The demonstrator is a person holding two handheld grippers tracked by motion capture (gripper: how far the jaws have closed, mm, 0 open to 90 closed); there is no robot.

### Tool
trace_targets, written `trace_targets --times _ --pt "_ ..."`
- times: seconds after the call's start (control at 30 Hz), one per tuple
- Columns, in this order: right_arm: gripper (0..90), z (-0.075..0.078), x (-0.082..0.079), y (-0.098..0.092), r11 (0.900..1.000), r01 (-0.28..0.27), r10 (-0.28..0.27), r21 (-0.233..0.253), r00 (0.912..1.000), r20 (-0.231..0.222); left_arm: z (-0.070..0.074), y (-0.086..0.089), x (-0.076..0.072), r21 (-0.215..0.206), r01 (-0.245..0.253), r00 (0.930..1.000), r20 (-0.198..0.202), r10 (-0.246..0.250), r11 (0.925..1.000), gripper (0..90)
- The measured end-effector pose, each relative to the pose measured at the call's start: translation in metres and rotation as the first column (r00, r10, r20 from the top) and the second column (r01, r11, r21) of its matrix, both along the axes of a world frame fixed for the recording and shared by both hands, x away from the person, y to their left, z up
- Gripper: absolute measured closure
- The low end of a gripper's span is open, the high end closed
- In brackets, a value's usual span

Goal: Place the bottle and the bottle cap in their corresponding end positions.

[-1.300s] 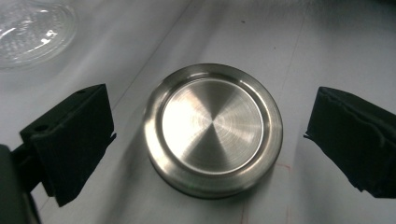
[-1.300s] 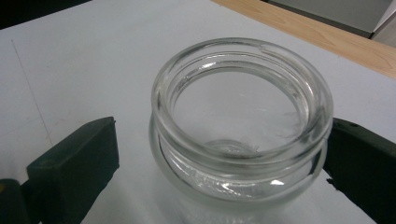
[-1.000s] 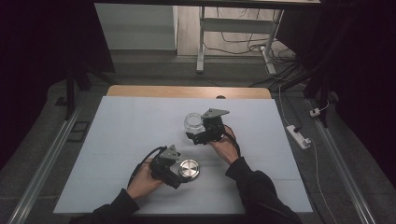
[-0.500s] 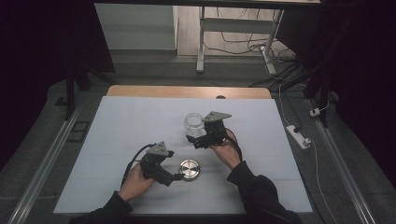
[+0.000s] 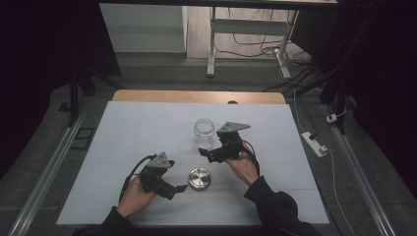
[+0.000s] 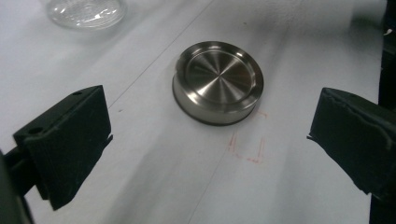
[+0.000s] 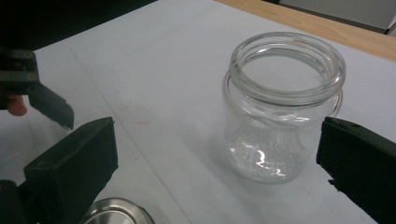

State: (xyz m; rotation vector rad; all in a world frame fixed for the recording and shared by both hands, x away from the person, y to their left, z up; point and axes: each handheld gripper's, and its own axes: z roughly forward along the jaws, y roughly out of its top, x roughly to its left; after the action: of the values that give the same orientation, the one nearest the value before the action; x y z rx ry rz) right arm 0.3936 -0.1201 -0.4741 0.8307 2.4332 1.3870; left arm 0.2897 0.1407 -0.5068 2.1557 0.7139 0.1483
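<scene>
Lid [image 6: 217, 82], brushed steel w/ dark seal ring at its base, lies flat on the white desk [image 5: 123, 132], rim side down, just ahead of the left tool [image 5: 179, 189] and not touching it. Left tool's jaws stand wide apart, nothing between them; in the left gripper view the lid sits centred btwn the two black pads but farther out. Glass jar [image 7: 282, 107] stands upright & open-mouthed behind the lid, near the desk's middle. Right tool [image 5: 204, 153] is just beside the jar, jaws apart too, flanking it w/o contact as far as the right gripper view shows.

Judgement: step in hand looks like picking up the lid to cap the jar while the other tool steadies it.

To do it well:
- left tool: go fwd & low, pads level w/ the lid's side wall, not its top; close across the full diameter so it doesn't squirt out.
- lid is smooth metal, likely slippery: close slowly, check it's level before lifting.
- right tool: close on the jar below the neck; glass is light & may tip or slide if nudged.
- bring lid flat over the mouth, no tilt.
</scene>
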Motion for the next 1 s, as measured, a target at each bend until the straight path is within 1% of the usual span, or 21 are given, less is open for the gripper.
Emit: trace_targets --times 0.07,0.13,0.27,0.4,0.47,0.57,0.63,0.77,1.0 --pt "0.0 0.0 -0.003 0.0 1.0 0.003 -0.003 -0.004 0.9998 -0.019 0.0 0.002 -0.001 -0.001 -0.009 1.0 0.001 0.009 1.0 0.0" --pt "0.0 -0.001 -0.006 -0.002 1.0 0.006 -0.007 -0.017 0.9996 -0.026 0.001 0.005 -0.003 0.002 -0.015 0.9999 0.002 0.015 0.9999 0.0" --pt "0.0 -0.005 -0.01 -0.009 1.0 0.01 -0.012 -0.02 0.9985 -0.053 0.002 0.009 -0.006 0.007 -0.024 0.9997 0.003 0.024 0.9997 0.0" --pt "0.0 -0.006 -0.016 -0.015 1.0 0.009 -0.01 -0.02 0.9979 -0.065 0.002 0.014 -0.01 0.011 -0.036 0.9993 0.0 0.036 0.9993 0.0" --pt "0.0 -0.006 -0.019 -0.018 1.0 0.003 -0.003 -0.009 0.9979 -0.065 0.002 0.017 -0.013 0.012 -0.043 0.9991 -0.001 0.043 0.999 0.0" --pt "0.0 -0.005 -0.026 -0.023 1.0 -0.003 0.003 -0.006 0.9991 -0.043 0.003 0.021 -0.016 0.014 -0.054 0.9986 -0.002 0.054 0.9985 0.0" --pt "0.0 -0.003 -0.029 -0.027 1.0 -0.004 0.004 0.004 0.9993 -0.036 0.003 0.024 -0.018 0.011 -0.062 0.9981 -0.002 0.062 0.998 0.0" --pt "0.0 -0.001 -0.034 -0.032 1.0 -0.005 0.005 0.019 0.9994 -0.033 0.003 0.03 -0.023 0.013 -0.078 0.9969 -0.002 0.079 0.9968 0.0" --pt "0.0 -0.003 -0.042 -0.039 1.0 -0.01 0.01 0.0 0.9996 -0.026 0.003 0.04 -0.032 0.016 -0.104 0.9945 -0.002 0.104 0.9944 0.0"
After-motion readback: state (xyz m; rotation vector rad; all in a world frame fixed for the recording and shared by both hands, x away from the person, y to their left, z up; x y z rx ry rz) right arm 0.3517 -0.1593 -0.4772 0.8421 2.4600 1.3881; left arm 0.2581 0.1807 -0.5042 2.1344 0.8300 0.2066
